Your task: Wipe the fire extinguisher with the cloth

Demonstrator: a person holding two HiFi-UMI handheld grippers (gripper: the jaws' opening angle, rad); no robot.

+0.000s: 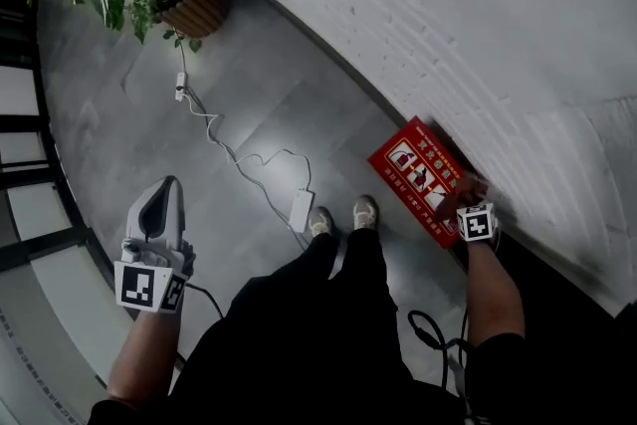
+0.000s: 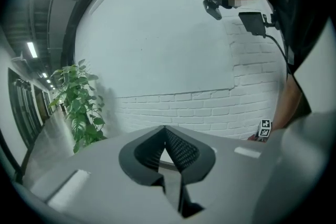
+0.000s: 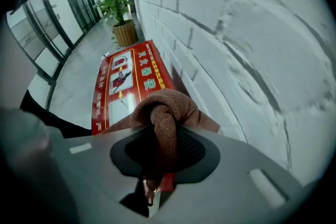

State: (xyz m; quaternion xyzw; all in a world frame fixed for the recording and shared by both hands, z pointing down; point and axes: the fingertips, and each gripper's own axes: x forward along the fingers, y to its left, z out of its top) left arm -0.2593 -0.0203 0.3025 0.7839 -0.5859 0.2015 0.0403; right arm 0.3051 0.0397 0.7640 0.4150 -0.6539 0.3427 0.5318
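A red fire extinguisher box point(image 1: 420, 176) with pictograms on its lid stands on the floor against the white brick wall point(image 1: 448, 15). No extinguisher itself shows. My right gripper point(image 1: 468, 206) points down at the box's near end, shut on a bunched brown cloth point(image 3: 165, 110). In the right gripper view the cloth hangs over the box lid point(image 3: 123, 81), and I cannot tell whether they touch. My left gripper point(image 1: 166, 186) is held out over the grey floor, far left of the box. Its jaws meet at the tips with nothing between them point(image 2: 165, 132).
A potted plant point(image 1: 184, 0) in a woven basket stands by the wall at the far end. A white cable and adapter point(image 1: 301, 210) lie on the floor before the person's shoes point(image 1: 343, 216). Dark-framed glass panels point(image 1: 25, 164) run along the left.
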